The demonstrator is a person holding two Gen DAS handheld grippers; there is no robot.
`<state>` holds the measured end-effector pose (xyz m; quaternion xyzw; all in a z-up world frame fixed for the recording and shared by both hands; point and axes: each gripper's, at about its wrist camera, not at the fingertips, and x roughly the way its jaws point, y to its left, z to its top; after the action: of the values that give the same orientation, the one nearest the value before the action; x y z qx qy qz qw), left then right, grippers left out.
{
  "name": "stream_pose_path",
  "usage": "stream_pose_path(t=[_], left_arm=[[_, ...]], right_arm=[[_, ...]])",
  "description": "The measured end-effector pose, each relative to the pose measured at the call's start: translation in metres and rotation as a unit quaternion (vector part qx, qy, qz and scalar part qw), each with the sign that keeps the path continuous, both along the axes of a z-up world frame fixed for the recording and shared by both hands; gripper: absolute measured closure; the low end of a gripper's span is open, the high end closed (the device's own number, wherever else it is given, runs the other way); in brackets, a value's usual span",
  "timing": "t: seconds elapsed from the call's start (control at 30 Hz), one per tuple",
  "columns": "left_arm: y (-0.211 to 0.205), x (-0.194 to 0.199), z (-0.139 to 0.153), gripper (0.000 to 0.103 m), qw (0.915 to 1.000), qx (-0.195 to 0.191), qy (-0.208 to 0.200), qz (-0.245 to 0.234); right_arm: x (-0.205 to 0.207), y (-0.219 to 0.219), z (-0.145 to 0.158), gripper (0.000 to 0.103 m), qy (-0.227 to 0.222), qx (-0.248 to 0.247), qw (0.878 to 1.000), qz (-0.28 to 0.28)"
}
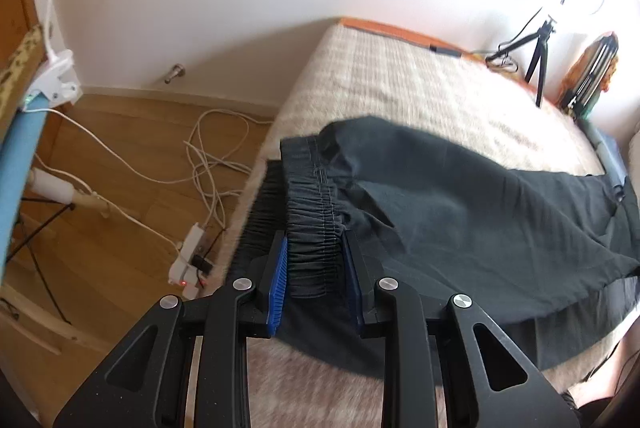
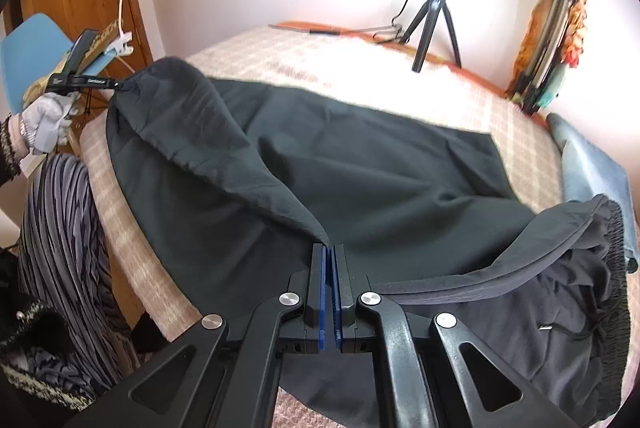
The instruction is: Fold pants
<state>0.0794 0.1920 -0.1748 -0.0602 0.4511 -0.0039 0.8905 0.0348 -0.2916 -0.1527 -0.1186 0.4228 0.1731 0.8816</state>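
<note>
Dark pants [image 2: 360, 180] lie spread across the checked bedspread [image 2: 320, 68]. Their drawstring waistband [image 2: 600, 288] is bunched at the right. In the left wrist view, the left gripper [image 1: 314, 260] has a gathered elastic leg cuff [image 1: 312, 228] filling the gap between its blue pads [image 1: 278, 268]. A second cuff [image 1: 264, 220] lies just left of it at the bed's edge. In the right wrist view, the left gripper [image 2: 120, 84], in a gloved hand [image 2: 48, 124], holds that corner raised off the bed. The right gripper [image 2: 329, 252] is shut on a raised fold of the pants.
A tripod [image 2: 434, 24] with a ring light stands at the back of the bed beside an upright orange-wrapped stack [image 2: 552, 40]. A blue-grey cloth [image 2: 592, 180] lies at the right edge. White cables and a power strip [image 1: 188, 260] lie on the wooden floor to the left.
</note>
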Motion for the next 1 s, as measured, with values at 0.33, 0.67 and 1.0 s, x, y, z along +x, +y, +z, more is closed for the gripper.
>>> stream_pose_path(t=[0.33,0.67,1.0], left_arm=[[0.018,-0.008,-0.023,0.076,0.9978,0.026,0.06,-0.001],[0.002,-0.008,0.028,0.062,0.9994,0.01,0.024,0.021],[-0.135,0.022,0.095,0.059,0.9893,-0.048,-0.031,-0.134]], right_arm=[[-0.02,0.016,-0.014,0.102,0.022,-0.004,0.999,0.034],[-0.026,-0.004,-0.03,0.088,0.05,0.056,0.997,0.013],[-0.039,-0.067,0.0,0.066,0.001,0.135,0.988,-0.074]])
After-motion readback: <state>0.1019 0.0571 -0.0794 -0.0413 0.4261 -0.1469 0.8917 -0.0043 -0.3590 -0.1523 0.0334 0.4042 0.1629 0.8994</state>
